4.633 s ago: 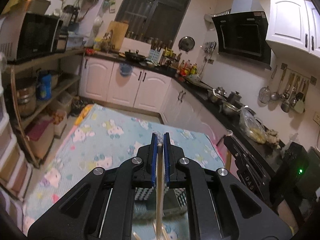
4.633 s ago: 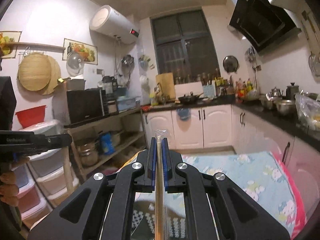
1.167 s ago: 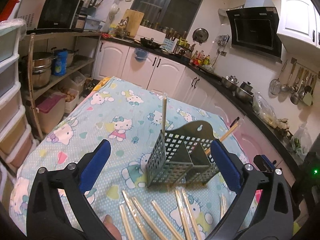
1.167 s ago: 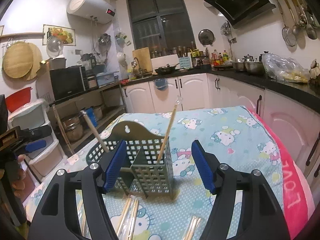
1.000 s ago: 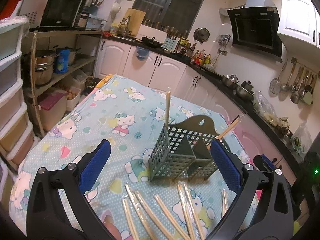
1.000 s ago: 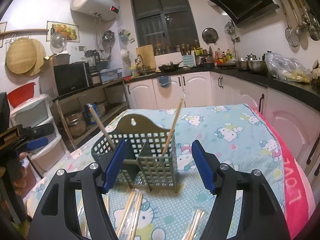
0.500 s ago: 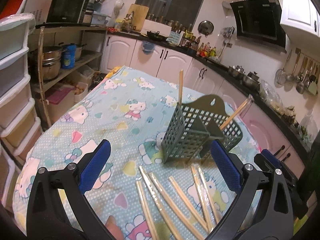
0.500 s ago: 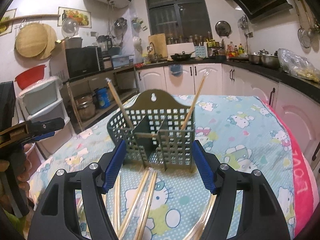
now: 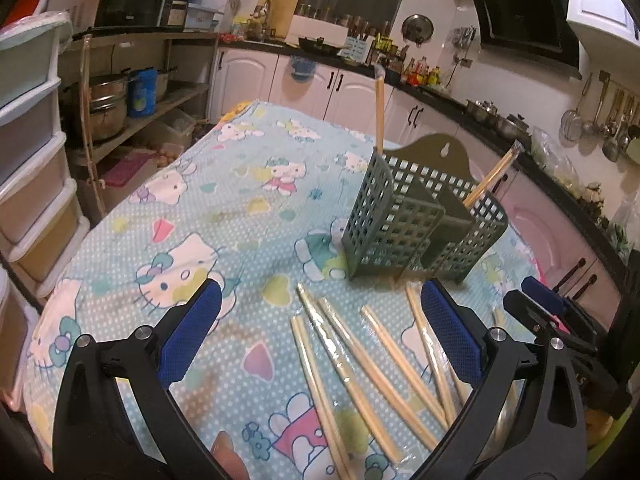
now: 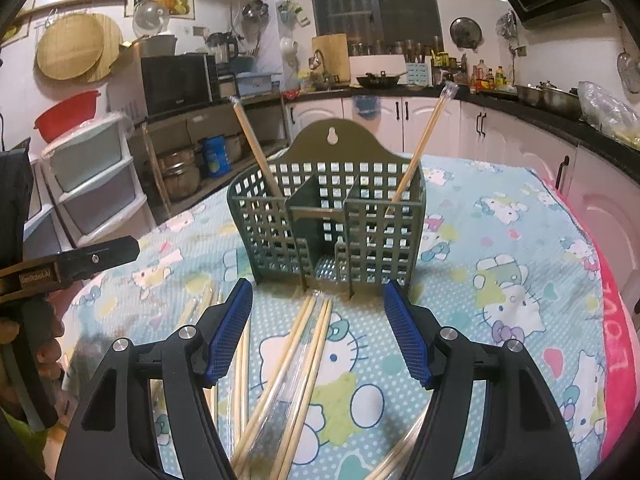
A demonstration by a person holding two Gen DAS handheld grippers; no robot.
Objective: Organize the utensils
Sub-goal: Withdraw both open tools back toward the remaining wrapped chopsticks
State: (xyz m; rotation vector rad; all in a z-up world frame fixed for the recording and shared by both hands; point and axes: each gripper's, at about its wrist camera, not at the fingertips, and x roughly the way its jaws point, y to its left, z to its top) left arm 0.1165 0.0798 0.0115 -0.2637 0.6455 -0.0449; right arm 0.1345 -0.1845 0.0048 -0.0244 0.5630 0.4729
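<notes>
A dark green perforated utensil holder [image 9: 420, 224] [image 10: 326, 216] stands on the cartoon-print tablecloth [image 9: 224, 216]. One wrapped chopstick pair [image 10: 254, 148] leans in its left compartment and another [image 10: 424, 140] in its right. Several wrapped chopstick pairs [image 9: 360, 364] [image 10: 296, 364] lie on the cloth in front of the holder. My left gripper [image 9: 320, 336] is open and empty above the loose chopsticks. My right gripper [image 10: 318, 328] is open and empty, low over a chopstick bundle, just short of the holder.
Plastic drawers [image 9: 28, 152] and a shelf with pots [image 9: 120, 96] stand left of the table. Kitchen counters with cookware [image 10: 540, 100] run along the far and right walls. The other gripper's body [image 10: 68, 264] shows at the left in the right wrist view.
Both grippers released their chopsticks into the holder, opened, and have drawn back and lowered toward the loose chopsticks on the cloth.
</notes>
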